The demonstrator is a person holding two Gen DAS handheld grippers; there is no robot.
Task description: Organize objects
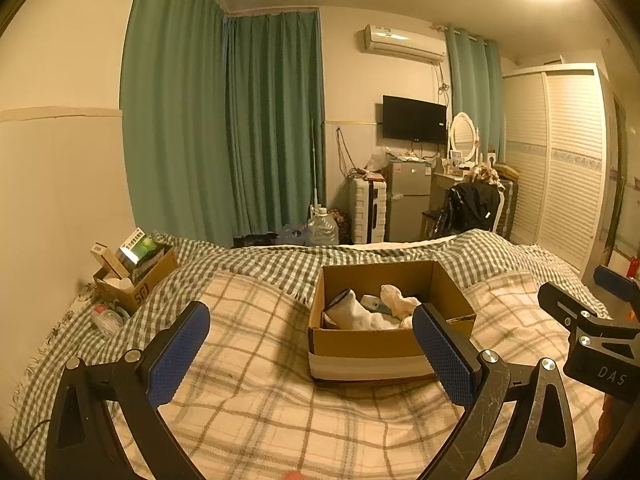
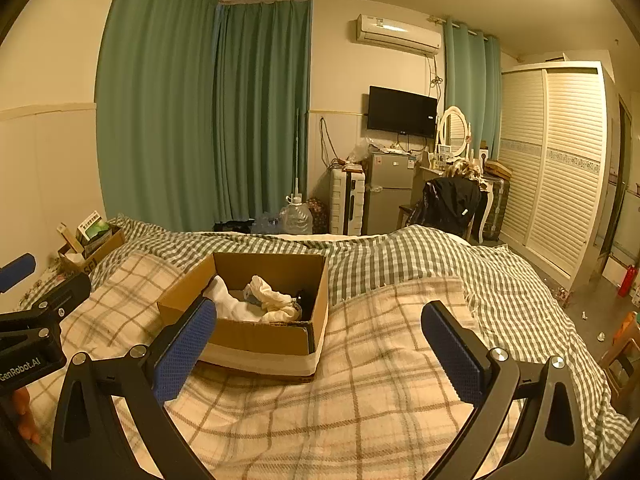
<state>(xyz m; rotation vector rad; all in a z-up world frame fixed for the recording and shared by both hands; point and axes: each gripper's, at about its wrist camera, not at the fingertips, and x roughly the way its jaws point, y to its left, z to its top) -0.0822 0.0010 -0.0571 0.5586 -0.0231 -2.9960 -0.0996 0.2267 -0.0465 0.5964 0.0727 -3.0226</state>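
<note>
Bed w/ a plaid blanket [image 1: 280,400] over a green check sheet [image 2: 400,256]. Open cardboard box [image 1: 360,346] sits on the blanket, holding white socks [image 1: 360,314] and a cream cloth [image 1: 400,300]; something dark lies in its far corner, too small to tell. Second, smaller carton [image 1: 138,284] at 10 o'clock by the wall, stuffed w/ packets. Past the bed at 12–1 o'clock: water jug [image 1: 322,228], white suitcase [image 1: 368,210], small fridge [image 1: 410,204], chair w/ black jacket [image 1: 472,204], TV [image 1: 414,118], wardrobe [image 1: 560,152]. Nothing stands between the grippers and the box.

Left gripper [image 1: 310,354]: blue pads spread wide, nothing between them, hovering above the blanket; its right pad overlaps the box's near right corner in view, contact can't be told. Right gripper [image 2: 320,352]: pads also wide apart, empty, box at its 10–11 o'clock, left pad in front of the box's near left edge.

Left wrist view shows the box front-on w/ pale tape band, and the right gripper at 3 o'clock. Right wrist view shows the left gripper at 9 o'clock, floor litter and a red extinguisher [image 2: 626,280] at 3 o'clock
</note>
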